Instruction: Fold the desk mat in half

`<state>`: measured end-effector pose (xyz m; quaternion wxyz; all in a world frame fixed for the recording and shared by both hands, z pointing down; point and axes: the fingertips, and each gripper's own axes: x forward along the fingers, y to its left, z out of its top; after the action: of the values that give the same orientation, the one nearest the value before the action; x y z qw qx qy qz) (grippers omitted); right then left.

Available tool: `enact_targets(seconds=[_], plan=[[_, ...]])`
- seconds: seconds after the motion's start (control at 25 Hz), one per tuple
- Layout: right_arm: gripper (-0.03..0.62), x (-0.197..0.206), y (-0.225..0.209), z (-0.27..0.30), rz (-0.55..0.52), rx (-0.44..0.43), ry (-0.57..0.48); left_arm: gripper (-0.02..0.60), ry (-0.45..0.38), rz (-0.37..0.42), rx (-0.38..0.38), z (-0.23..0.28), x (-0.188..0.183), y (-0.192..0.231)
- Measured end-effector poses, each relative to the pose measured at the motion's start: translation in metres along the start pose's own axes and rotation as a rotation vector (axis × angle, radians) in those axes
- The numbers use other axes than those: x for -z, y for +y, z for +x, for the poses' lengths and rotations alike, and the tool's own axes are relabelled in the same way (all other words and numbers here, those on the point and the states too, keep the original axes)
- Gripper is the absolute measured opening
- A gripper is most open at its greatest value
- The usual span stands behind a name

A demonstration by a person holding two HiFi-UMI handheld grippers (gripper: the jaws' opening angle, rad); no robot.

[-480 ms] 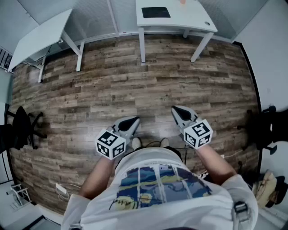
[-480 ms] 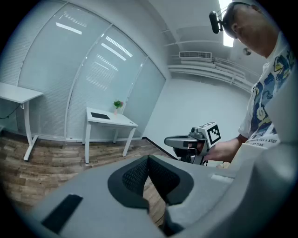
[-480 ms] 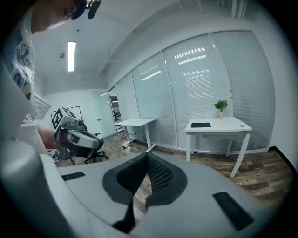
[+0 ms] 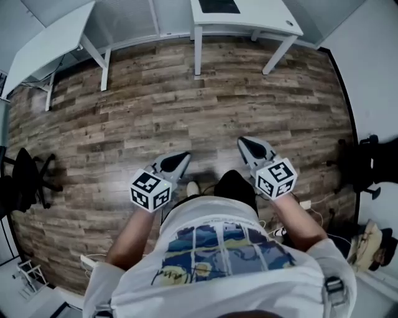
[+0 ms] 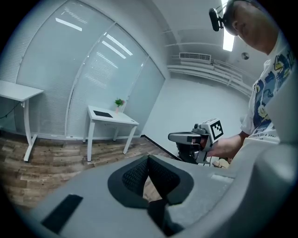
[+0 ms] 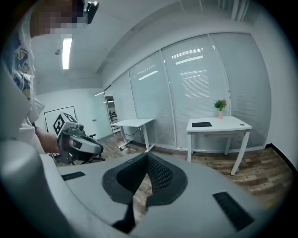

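The desk mat (image 4: 217,5) is a dark rectangle lying flat on a white table (image 4: 273,22) at the far side of the room. It also shows small in the left gripper view as the mat (image 5: 103,114) and in the right gripper view as the mat (image 6: 201,124). I hold both grippers in front of my body over the wooden floor, far from the table. My left gripper (image 4: 180,160) is shut and empty, its own jaws (image 5: 148,158) meeting. My right gripper (image 4: 247,144) is likewise shut with nothing in it (image 6: 147,155).
A second white table (image 4: 46,43) stands at the back left. Black office chairs sit at the left (image 4: 25,174) and right (image 4: 367,161) walls. Cables (image 4: 311,211) trail on the floor at my right. A small potted plant (image 6: 220,105) stands on the mat's table.
The table with the mat has slid toward the top edge of the head view. A dark knee now shows between the grippers. Both grippers keep their pose and stay shut.
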<state>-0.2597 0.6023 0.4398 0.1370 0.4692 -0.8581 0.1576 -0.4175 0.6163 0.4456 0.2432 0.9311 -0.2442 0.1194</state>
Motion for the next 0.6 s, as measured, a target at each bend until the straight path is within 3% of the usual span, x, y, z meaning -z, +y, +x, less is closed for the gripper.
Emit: enact_targets(seconds=[0.24, 0.6], plan=[[0.032, -0.012, -0.026, 0.022, 0.011, 0.017, -0.013, 0.003, -0.015, -0.007, 0.001, 0.029, -0.023, 0.028], [0.067, -0.059, -0.148, 0.087, -0.020, -0.011, -0.025, 0.004, -0.001, -0.007, -0.086, 0.126, -0.095, 0.088]])
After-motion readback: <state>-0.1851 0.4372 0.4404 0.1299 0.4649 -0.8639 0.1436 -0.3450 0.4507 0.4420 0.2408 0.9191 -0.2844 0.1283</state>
